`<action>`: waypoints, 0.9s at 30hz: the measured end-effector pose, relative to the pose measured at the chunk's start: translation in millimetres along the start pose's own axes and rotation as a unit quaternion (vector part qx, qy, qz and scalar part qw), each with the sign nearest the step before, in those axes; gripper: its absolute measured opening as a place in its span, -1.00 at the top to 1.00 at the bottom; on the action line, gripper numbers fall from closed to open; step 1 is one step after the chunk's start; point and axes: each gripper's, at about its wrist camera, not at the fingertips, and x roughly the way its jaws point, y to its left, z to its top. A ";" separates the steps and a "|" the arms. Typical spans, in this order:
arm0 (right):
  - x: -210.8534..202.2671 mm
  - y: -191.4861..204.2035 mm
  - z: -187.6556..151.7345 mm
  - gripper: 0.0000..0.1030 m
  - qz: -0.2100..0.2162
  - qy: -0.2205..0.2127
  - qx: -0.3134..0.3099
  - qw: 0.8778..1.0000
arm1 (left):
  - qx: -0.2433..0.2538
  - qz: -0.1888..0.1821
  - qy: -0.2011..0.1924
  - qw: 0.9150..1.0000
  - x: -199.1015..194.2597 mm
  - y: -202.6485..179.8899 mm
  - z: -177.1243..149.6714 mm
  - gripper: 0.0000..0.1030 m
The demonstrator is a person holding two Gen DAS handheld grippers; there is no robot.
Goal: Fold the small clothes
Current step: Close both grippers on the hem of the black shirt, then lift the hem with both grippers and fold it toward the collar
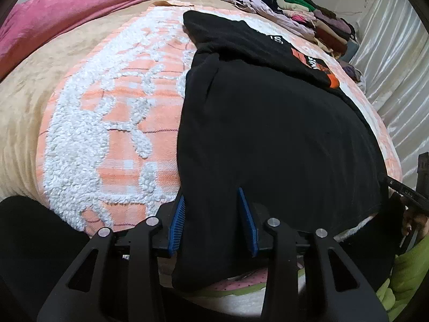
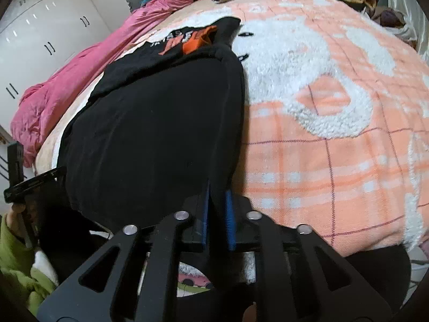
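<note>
a: left wrist view, left to right: pink quilt [image 1: 80,2] upper left, orange-and-white blanket [image 1: 107,134], black shirt [image 1: 268,134] centre, clothes pile [image 1: 316,18] upper right.

b: only the right wrist view shows white cupboards [image 2: 40,26], upper left.

a: both tilt down. left gripper [image 1: 214,204] straddles the shirt's near hem, jaws partly apart; clamped or not, can't tell.

b: right gripper [image 2: 218,196] clenched on the hem's right corner.
</note>
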 end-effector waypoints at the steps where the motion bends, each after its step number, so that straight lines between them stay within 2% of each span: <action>1: 1.5 -1.2 -0.2 0.71 0.000 0.004 0.002 1.000 | -0.003 -0.002 0.000 1.000 1.6 0.3 0.2 0.26; 3: 3.5 -0.9 0.3 0.70 0.004 0.008 0.002 1.000 | -0.001 0.002 0.000 1.000 3.5 -1.2 0.0 0.25; 4: 3.4 0.8 0.7 0.82 0.002 0.008 -0.002 1.000 | 0.001 0.005 -0.003 1.000 3.1 -2.6 0.0 0.29; 5: 3.2 2.0 0.9 0.89 0.002 0.008 -0.005 1.000 | 0.005 0.006 -0.005 1.000 2.5 -4.2 0.1 0.48; 6: 2.1 3.8 1.4 0.90 0.003 0.006 -0.009 1.000 | 0.010 0.002 -0.008 1.000 0.8 -6.4 0.3 0.77; 10: -5.9 4.4 8.9 0.91 0.028 -0.008 -0.002 1.000 | 0.026 -0.005 -0.020 0.999 -9.5 -13.5 7.6 0.82; 17: -39.4 7.7 44.1 0.91 0.086 -0.070 0.001 0.994 | -0.007 -0.066 -0.056 0.996 -38.2 -5.5 43.5 0.82; 21: -46.3 8.9 71.6 0.91 0.092 -0.096 0.000 0.991 | -0.034 -0.097 -0.072 0.992 -45.8 2.6 70.2 0.82; 27: -42.9 10.4 118.0 0.91 0.092 -0.132 -0.003 0.987 | -0.049 -0.102 -0.099 0.989 -43.9 6.5 108.0 0.82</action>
